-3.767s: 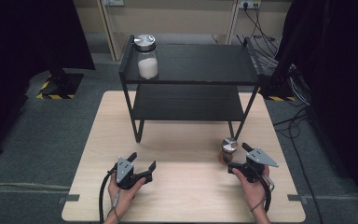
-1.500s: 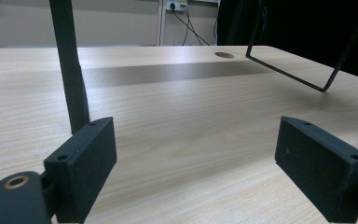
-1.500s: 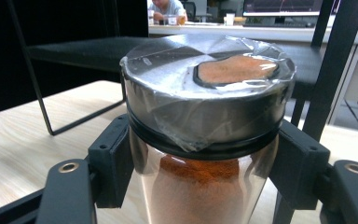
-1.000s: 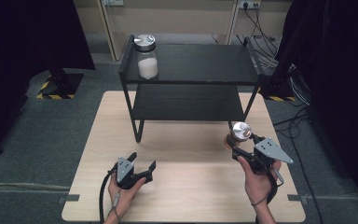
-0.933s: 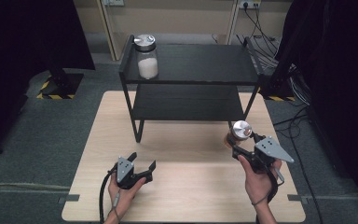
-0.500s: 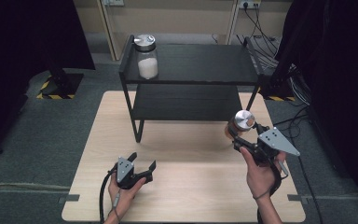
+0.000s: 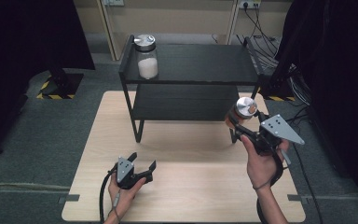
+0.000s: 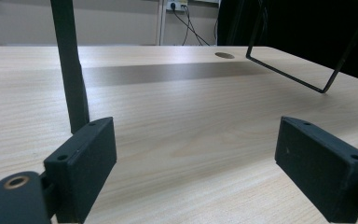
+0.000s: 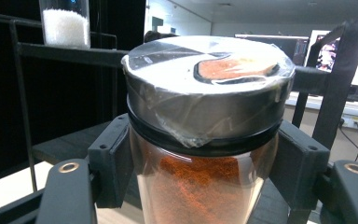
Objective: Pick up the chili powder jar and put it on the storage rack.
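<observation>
Right gripper (image 7: 240, 125): I have my jaws clamped on the spice jar (image 7: 240, 112), pads pressing the glass just under its lid.
Spice jar: upright, full of orange-red powder (film wrapped over the silver lid), held above the table (image 7: 191, 196) at the front right corner of the black shelf rack (image 7: 200, 63).
Left gripper (image 7: 142, 163): my jaws stand apart with nothing between them, low over the table's near left part.
Left gripper view: bare wood between my pads, a rack leg (image 8: 70, 65) just ahead.
White jar (image 7: 146, 57): stands on the rack's top shelf, back left corner.
</observation>
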Action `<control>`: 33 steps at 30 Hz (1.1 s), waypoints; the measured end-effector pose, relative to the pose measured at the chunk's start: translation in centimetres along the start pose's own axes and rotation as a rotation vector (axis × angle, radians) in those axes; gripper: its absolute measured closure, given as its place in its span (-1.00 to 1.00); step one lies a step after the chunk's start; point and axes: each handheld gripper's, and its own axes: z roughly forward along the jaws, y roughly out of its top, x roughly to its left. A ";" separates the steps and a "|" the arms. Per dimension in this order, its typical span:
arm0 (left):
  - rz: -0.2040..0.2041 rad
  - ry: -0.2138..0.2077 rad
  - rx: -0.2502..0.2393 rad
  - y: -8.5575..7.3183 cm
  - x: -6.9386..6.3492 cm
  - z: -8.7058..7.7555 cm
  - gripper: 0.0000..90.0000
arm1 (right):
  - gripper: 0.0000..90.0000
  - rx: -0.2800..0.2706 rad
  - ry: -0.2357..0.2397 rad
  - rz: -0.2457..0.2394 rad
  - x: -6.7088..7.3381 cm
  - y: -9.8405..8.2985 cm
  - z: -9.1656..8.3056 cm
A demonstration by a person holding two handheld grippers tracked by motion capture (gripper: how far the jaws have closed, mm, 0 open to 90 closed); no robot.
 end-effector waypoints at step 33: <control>-0.002 0.000 0.001 0.0 0.0 0.0 -0.73 | -0.29 -0.021 -0.045 -0.008 -0.5 4.8 1.7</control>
